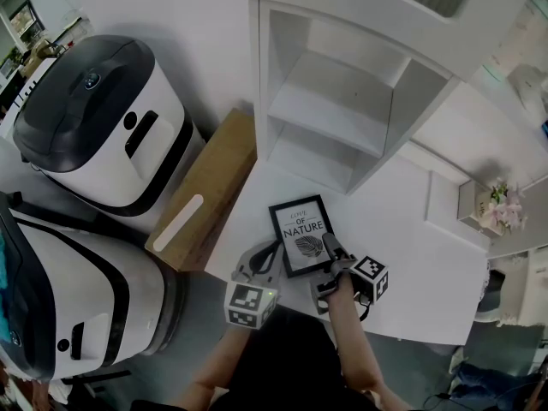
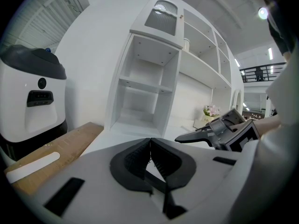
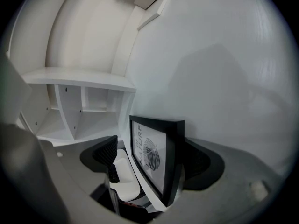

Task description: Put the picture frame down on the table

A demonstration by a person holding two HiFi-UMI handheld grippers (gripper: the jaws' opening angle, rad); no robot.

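Near the front edge of the white table [image 1: 390,221], the black picture frame [image 1: 301,234] with its leaf print and lettering lay face up, just in front of the open white shelf unit [image 1: 338,114]. The right gripper [image 3: 149,153] had it by the near right edge, with one jaw under the back and the other over the glass. A sliver of gap showed between the upper pad [image 3: 106,154] and the glass, so the jaws looked slightly spread rather than pinching. The frame seemed to rest on the lower jaw, as would suit a release at the end of a set-down. With that jaw beneath it, the right edge was probably propped a little off the table. I could not tell whether the left edge touched the surface.

The left gripper [image 2: 150,146] had its jaws pressed together on nothing and sat just left of the frame's near corner, pointing toward the shelf unit. It looked parked there to stay close without interfering, perhaps ready to steady the frame.

The spot made sense as a landing place. It was a bare stretch of table, apart from the brown cardboard box [image 1: 210,187] at the left and well apart from the small pot of pink flowers [image 1: 501,204] at the far right. By my judgement, the lower jaw still needed to slide out to the right without dragging the frame.
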